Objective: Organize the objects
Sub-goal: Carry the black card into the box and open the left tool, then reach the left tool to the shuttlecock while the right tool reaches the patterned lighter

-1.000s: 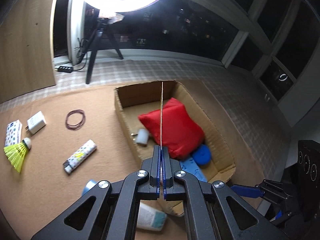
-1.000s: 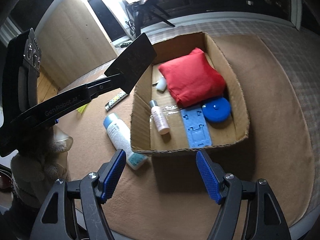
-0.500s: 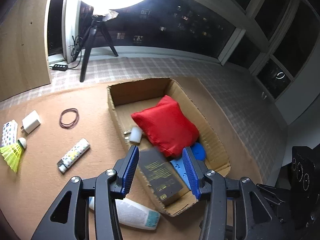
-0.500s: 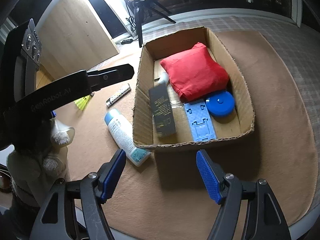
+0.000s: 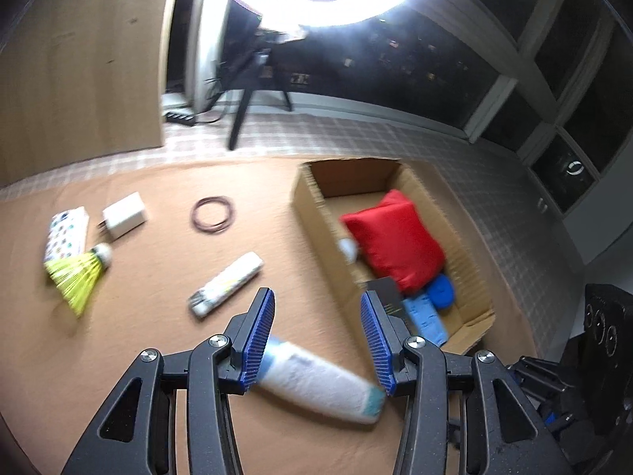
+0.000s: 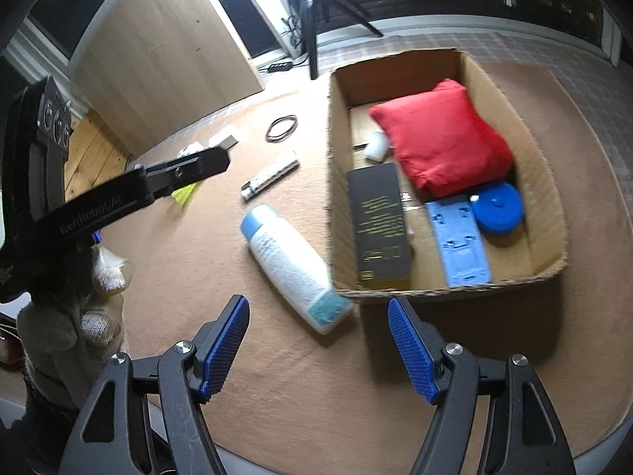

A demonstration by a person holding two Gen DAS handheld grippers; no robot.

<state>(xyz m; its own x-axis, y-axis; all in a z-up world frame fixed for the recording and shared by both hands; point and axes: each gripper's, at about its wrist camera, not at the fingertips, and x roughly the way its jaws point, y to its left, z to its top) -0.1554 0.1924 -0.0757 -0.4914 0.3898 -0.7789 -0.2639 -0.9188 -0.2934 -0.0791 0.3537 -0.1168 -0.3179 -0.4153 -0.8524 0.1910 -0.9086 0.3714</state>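
A brown mat (image 5: 166, 340) strewn with small household items, seen from two hand-held grippers. At far left in the left wrist view lie a dotted packet (image 5: 66, 232) and, just beside it, a white charger plug (image 5: 123, 215); a yellow shuttlecock (image 5: 79, 277) rests in front of them. Further right sit a loop of dark hair ties (image 5: 213, 214) and a patterned lighter (image 5: 226, 284). The left gripper (image 5: 316, 318) hangs above the mat with its blue pads (image 5: 259, 340) spread and nothing between them — a white bottle (image 5: 316, 382) with a pale blue cap lies on its side below, not gripped, close to the near left corner of the cardboard box (image 5: 316, 221).

In the right wrist view, a gloved hand (image 6: 79, 316) at the left edge carries the left gripper's black frame. The white bottle (image 6: 292, 269) rests on the mat, its teal-banded end near the box wall (image 6: 336, 206). Inside the box, left to right: a black carton (image 6: 379, 221) with yellow print lying flat, a small white bottle (image 6: 376, 145) behind it, a red cushion (image 6: 443, 142), a blue plastic bracket (image 6: 461, 243) and a round blue tape measure (image 6: 498, 208). The right gripper (image 6: 318, 342) hovers in front of the box — fingers apart, empty.
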